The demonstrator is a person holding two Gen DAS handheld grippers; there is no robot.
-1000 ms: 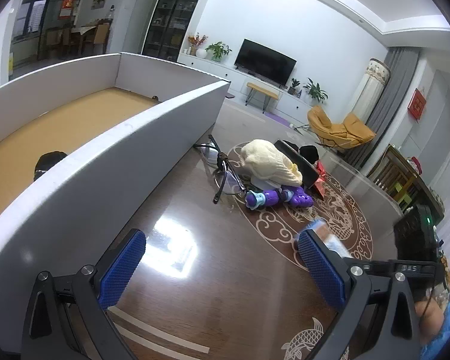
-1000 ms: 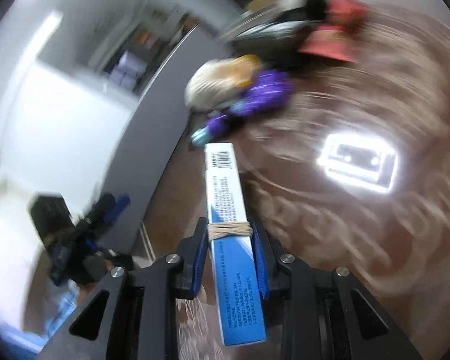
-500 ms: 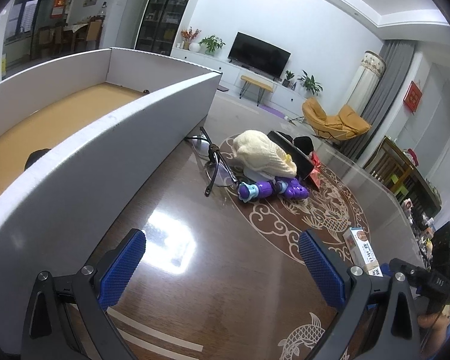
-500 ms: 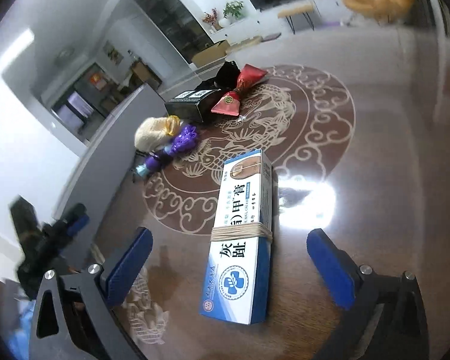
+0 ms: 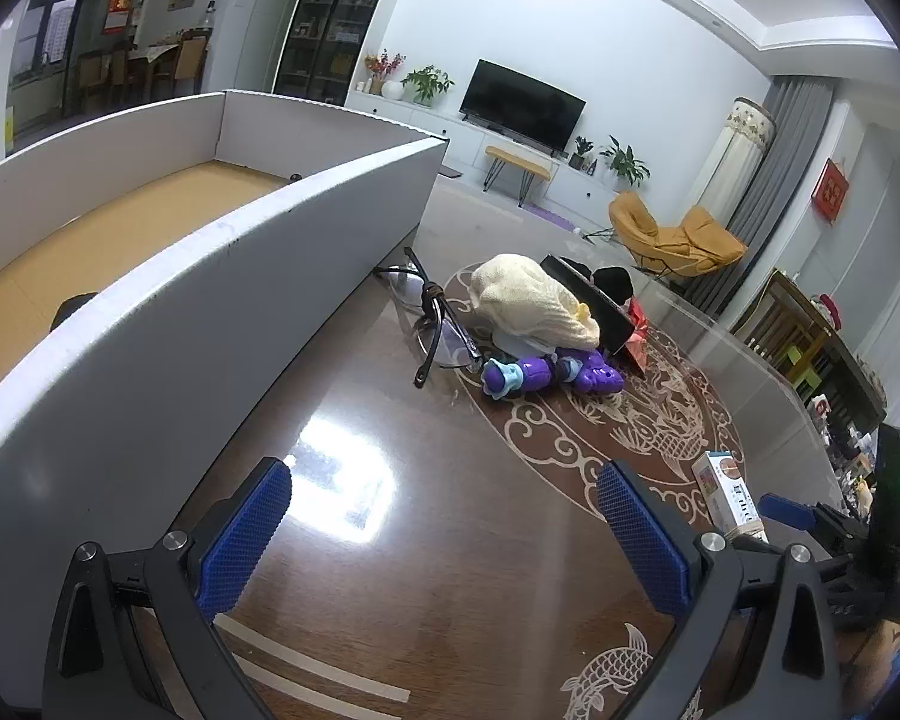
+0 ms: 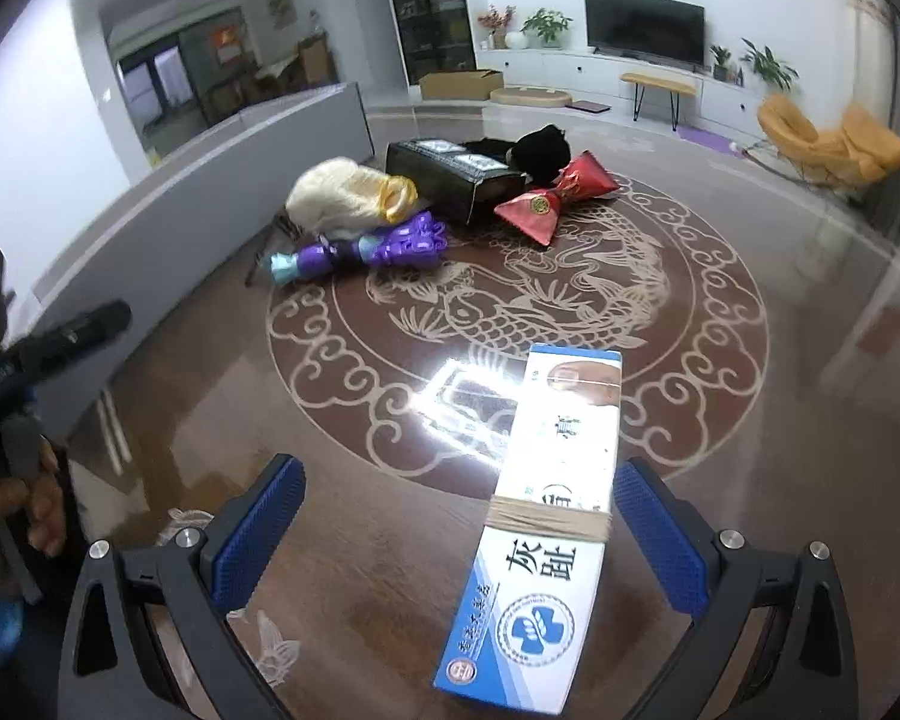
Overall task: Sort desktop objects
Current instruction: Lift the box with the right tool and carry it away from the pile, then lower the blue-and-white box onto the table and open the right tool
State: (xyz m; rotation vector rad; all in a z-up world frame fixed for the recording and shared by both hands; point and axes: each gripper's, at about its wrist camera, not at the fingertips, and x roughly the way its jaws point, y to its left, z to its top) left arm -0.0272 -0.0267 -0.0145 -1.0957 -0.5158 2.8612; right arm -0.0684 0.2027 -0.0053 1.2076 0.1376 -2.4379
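Item: blue-and-white carton [image 6: 546,516], bound with a rubber band [image 6: 547,519], lying flat on the brown table [image 6: 750,420] between the tips of my right gripper [image 6: 461,525], nearer the right-hand pad, neither pad touching it. Both my right jaws and those of my left gripper [image 5: 444,531] stand fully spread and empty; nothing lies between the left pads but bare table. Ahead of my right jaws, well apart: purple toy [image 6: 360,249], cream knitted bundle [image 6: 345,195], black box [image 6: 450,177], red pouch [image 6: 555,201]; spectacles [image 5: 435,324] beside the grey bin [image 5: 198,312], which stands left of my left jaws. Step in hand, as I judge it: the release of the carton. Done well, I back the right jaws straight off so no pad drags the box askew, then pick the next item from the heap. Change: a second ago my right pads pinched this carton on edge at the band; the jaws have just been opening, and it now lies label-up on the table.
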